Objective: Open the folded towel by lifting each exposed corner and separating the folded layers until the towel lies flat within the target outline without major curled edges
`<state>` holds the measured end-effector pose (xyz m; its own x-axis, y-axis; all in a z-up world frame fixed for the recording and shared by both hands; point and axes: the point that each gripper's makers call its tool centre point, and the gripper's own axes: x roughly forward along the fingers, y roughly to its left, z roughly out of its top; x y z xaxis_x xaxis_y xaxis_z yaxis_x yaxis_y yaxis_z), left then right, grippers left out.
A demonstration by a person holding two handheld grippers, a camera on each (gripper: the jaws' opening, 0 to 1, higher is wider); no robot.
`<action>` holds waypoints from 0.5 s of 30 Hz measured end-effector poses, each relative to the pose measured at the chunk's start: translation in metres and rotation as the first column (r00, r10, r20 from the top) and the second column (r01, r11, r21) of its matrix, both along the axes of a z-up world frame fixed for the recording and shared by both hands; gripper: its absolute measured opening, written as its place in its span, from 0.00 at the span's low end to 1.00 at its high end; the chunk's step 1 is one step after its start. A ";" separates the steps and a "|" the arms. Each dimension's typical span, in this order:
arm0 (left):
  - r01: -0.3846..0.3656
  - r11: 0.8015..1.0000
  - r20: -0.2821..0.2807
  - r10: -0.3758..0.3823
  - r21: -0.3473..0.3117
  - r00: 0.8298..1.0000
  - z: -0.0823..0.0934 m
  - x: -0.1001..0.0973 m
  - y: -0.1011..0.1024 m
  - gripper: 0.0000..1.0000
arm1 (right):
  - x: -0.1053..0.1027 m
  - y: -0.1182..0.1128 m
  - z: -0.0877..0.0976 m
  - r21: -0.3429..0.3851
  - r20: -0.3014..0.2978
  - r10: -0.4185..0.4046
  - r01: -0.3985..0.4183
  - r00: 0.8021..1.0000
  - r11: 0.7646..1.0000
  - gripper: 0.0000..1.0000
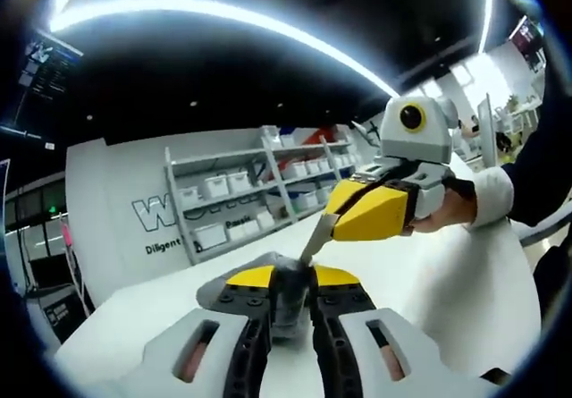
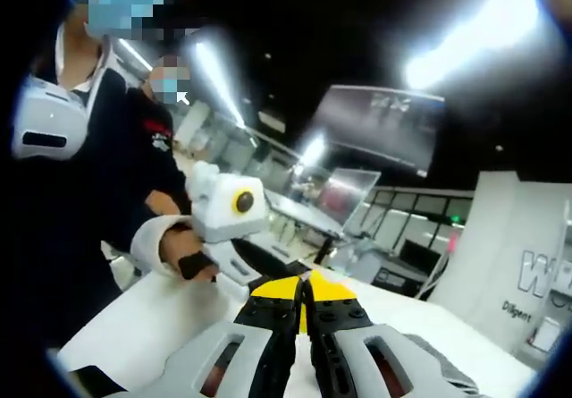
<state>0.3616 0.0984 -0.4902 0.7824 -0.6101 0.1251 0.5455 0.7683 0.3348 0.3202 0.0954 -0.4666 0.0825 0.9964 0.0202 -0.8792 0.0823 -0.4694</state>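
The left claw is clamped on a bunched fold of the grey towel, held up above the white bench. Beyond it, the right claw (its jaws pressed together) pinches another corner. The towel hangs gathered, so flattening appears largely undone.

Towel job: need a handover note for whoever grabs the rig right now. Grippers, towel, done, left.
Left hand-held gripper: shut on a bunched grey fold of the towel.
Right hand-held gripper: jaws together; the left gripper view shows a grey strip of towel running from its tip, so it looks shut on the towel.
Towel: pinched between both grippers, close together above the white table.
Done: both grips taken.
Left: pull the layers apart, lay the towel flat in the outline, smooth any curled edges.
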 end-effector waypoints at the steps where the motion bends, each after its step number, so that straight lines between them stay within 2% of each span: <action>1: -0.004 1.000 0.002 0.004 0.000 1.000 0.000 0.001 0.001 0.12 | 0.000 0.000 0.000 -0.001 0.000 0.001 -0.001 1.000 1.000 0.00; 12: -0.009 1.000 -0.006 0.009 -0.014 1.000 0.000 0.001 0.001 0.08 | -0.001 0.000 -0.004 -0.008 0.017 0.005 -0.005 1.000 1.000 0.00; 15: -0.002 0.999 -0.030 0.001 -0.032 1.000 -0.002 0.000 0.000 0.06 | -0.002 0.000 -0.005 -0.011 0.020 0.007 -0.007 1.000 1.000 0.00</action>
<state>0.3620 0.0987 -0.4920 0.7869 -0.6051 0.1209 0.5541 0.7792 0.2930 0.3187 0.0955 -0.4715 0.0749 0.9971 0.0104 -0.8701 0.0704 -0.4878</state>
